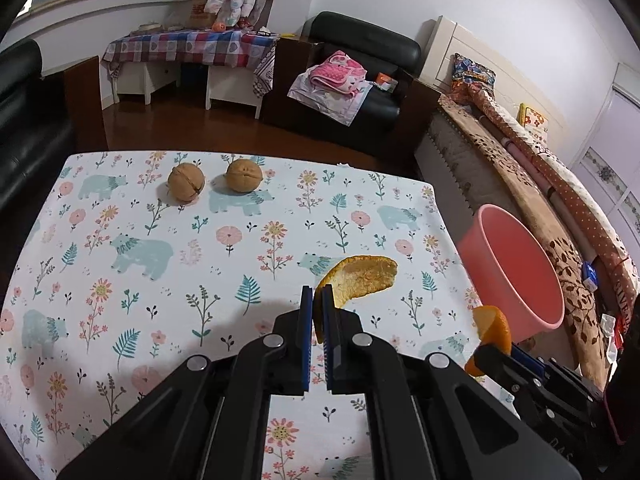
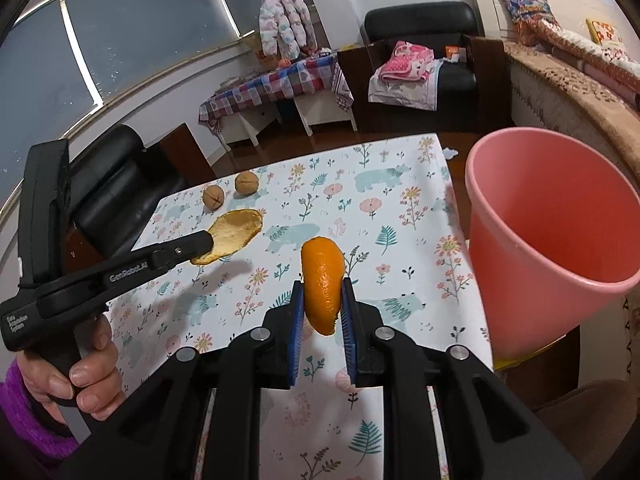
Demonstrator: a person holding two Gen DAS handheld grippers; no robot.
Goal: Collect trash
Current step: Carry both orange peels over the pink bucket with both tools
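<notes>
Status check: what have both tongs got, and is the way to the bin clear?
Left tongs shut on flat peel. Right tongs shut on curled peel. Pink bin open, nothing between. Two walnuts left on table.

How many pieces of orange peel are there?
2. One flat orange peel is pinched in the left gripper; one curved peel is held in the right gripper. More may lie unseen inside the pink bucket.
</notes>
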